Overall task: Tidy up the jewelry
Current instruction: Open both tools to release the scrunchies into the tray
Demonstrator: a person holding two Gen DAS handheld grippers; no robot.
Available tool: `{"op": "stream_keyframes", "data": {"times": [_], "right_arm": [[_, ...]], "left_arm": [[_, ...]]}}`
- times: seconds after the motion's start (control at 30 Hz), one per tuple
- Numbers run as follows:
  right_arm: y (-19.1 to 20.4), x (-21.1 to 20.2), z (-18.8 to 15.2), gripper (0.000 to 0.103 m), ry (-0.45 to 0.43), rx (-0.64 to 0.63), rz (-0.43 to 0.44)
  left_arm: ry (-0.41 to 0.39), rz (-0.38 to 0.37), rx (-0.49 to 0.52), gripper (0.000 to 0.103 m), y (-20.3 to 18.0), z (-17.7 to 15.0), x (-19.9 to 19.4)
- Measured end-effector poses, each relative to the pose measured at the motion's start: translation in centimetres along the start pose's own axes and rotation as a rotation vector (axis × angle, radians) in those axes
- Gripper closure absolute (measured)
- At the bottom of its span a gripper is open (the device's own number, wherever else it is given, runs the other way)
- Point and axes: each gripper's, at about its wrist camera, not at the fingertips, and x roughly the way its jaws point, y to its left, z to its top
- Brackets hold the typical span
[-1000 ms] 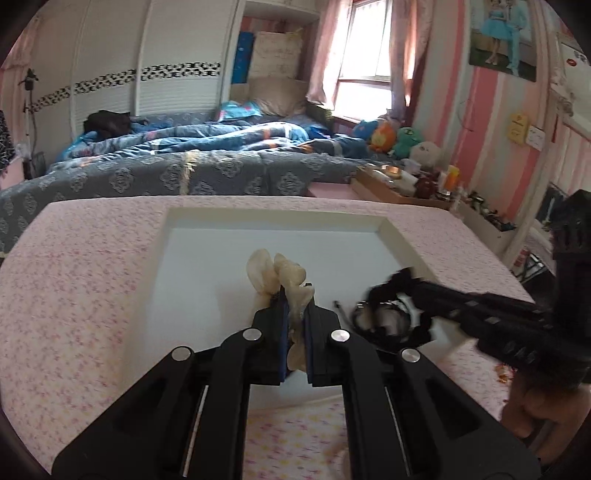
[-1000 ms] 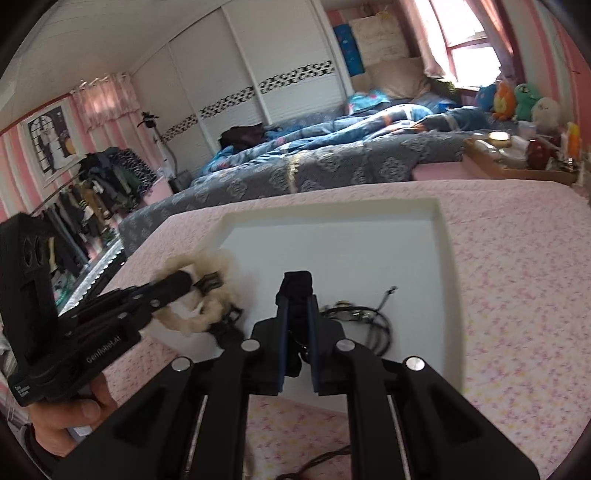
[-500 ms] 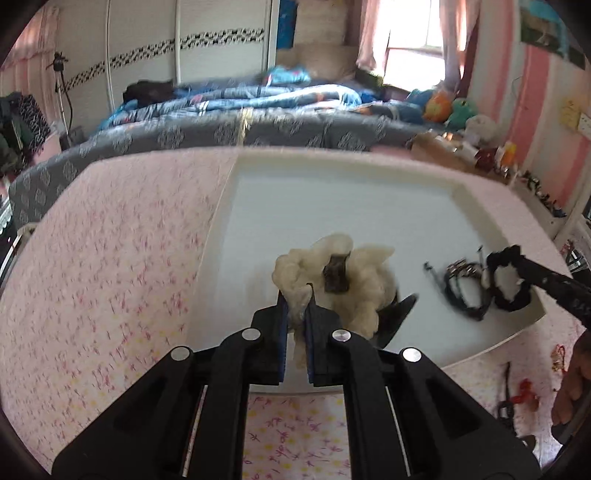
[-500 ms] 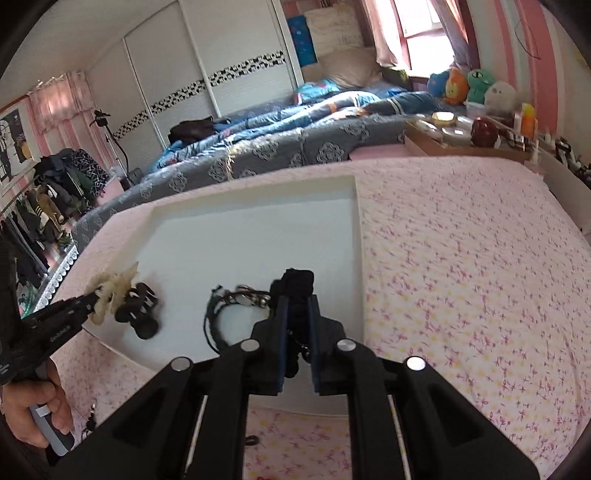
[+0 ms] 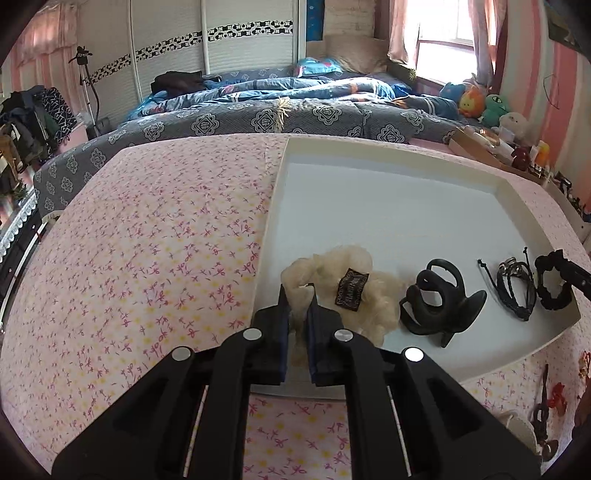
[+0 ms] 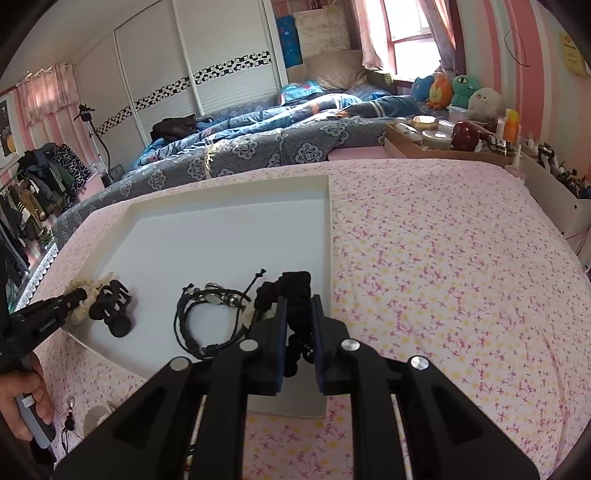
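Now my left gripper [image 5: 298, 295] pinches the cream scrunchie [image 5: 343, 291] at the tray's [image 5: 388, 155] seven o'clock; my right gripper [image 6: 298, 301], jaws just opening, loosely straddles the black scrunchie [image 6: 291, 288] at five

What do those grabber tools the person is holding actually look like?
Both the left gripper and right gripper are matte black plastic, with two flat angular fingers bearing dark blue pads and round silver bolts. White lettering marks the left one's side. The person's hand wraps a grey handle.

Pink-striped walls [image 6: 491, 44] — bed [image 5: 280, 114], sunlit window [image 5: 443, 22], seemingly.
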Motion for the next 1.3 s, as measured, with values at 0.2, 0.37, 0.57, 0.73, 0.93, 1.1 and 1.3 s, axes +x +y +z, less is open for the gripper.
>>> {"op": "stream_keyframes", "data": {"times": [0.2, 0.37, 0.57, 0.73, 0.93, 1.1, 1.3], "right_arm": [[0.4, -0.2, -0.2, 0.065, -0.012, -0.005, 0.018], [0.3, -1.0, 0.0, 0.065, -0.046, 0.009, 0.021], [0.1, -1.4, 0.1, 0.062, -0.067, 0.020, 0.026], [0.0, -1.9, 0.2, 0.062, -0.086, 0.031, 0.021], [-0.5, -2.3, 0.7, 0.062, -0.096, 0.051, 0.033], [-0.6, -3.1, 1.1, 0.060, -0.122, 0.053, 0.029], [-1.2, -2.6, 0.9, 0.057, -0.101, 0.078, 0.013]], "left_arm": [[-0.001, -0.010, 0.002, 0.094, -0.4, -0.1, 0.0], [-0.031, -0.038, 0.007, 0.072, -0.8, -0.1, -0.7], [-0.123, -0.017, 0.022, 0.027, -1.1, 0.2, -2.8], [-0.128, -0.027, -0.009, 0.026, -0.4, 0.5, -3.1], [-0.162, -0.071, -0.066, 0.026, 0.6, 0.9, -4.0], [-0.176, -0.052, -0.037, 0.026, 0.1, 0.9, -4.6], [-0.191, -0.039, -0.038, 0.021, 0.2, 1.1, -5.5]]}}
